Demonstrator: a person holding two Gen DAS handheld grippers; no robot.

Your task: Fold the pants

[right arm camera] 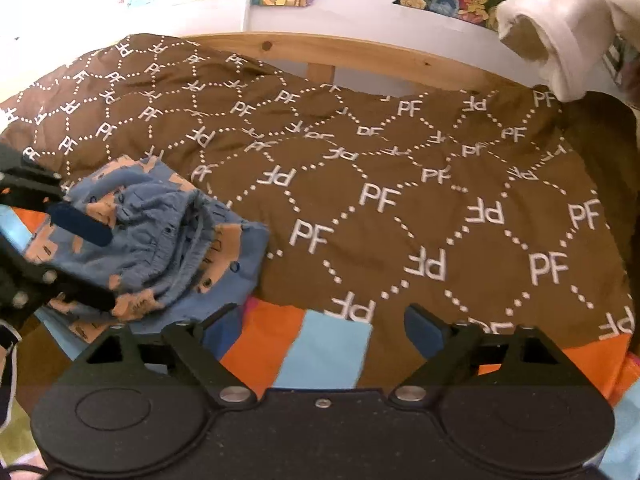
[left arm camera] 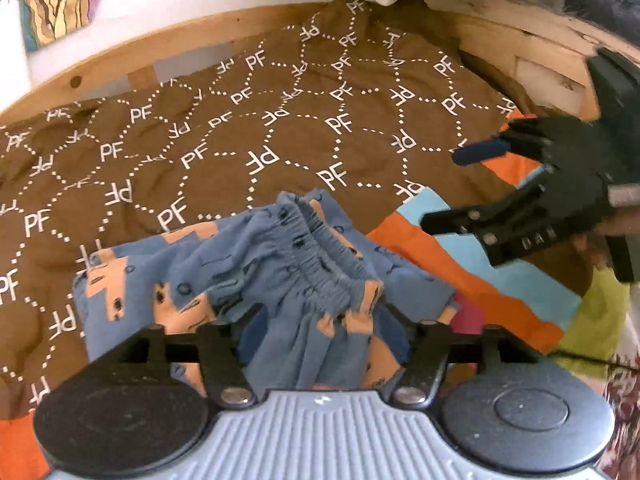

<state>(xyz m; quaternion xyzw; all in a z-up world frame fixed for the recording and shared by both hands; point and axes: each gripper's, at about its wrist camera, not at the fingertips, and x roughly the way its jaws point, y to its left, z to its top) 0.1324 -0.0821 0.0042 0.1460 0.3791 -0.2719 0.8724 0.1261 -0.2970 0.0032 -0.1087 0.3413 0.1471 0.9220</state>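
Small blue pants [left arm camera: 256, 280] with peach animal prints and a gathered elastic waistband lie bunched on a brown "PF" patterned quilt [left arm camera: 240, 128]. My left gripper [left arm camera: 324, 328] has its fingers apart around a fold of the pants just below the waistband; whether it grips the cloth is unclear. In the right wrist view the pants [right arm camera: 160, 240] lie at the left with the left gripper's fingers [right arm camera: 80, 228] over them. My right gripper [right arm camera: 324, 328] is open and empty over a striped cloth, to the right of the pants; it also shows in the left wrist view [left arm camera: 448, 188].
An orange and light-blue striped cloth [right arm camera: 312, 352] lies under the quilt's near edge. A wooden bed frame [right arm camera: 360, 52] runs along the back by a white wall. White fabric [right arm camera: 560, 40] hangs at the upper right. A lime-green cloth [left arm camera: 600, 312] is at the right.
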